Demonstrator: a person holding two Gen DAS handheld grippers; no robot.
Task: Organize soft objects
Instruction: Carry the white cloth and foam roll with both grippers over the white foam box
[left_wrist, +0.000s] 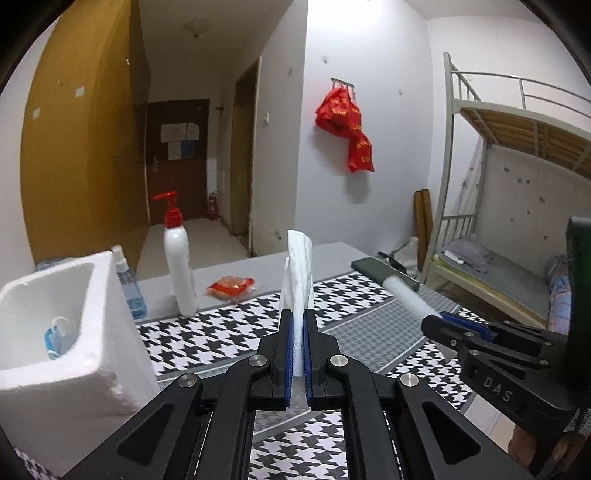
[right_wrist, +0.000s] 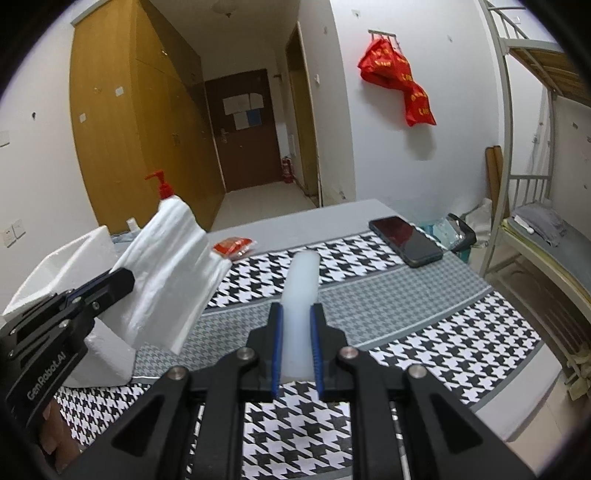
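The left gripper pinches a folded white tissue stack; the right gripper fingers clamp a white foam cylinder. Carry both level and firmly to the foam box at the left, clear of the pump bottle.

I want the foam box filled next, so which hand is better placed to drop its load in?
Left, probably. The left tool grips the folded white cloth right beside the foam box, while the right tool holds its white tube farther off over the tablecloth.

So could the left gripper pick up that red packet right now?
Probably not yet: the left gripper is shut on a folded tissue. The red packet lies uncovered on the table, so the path looks free.
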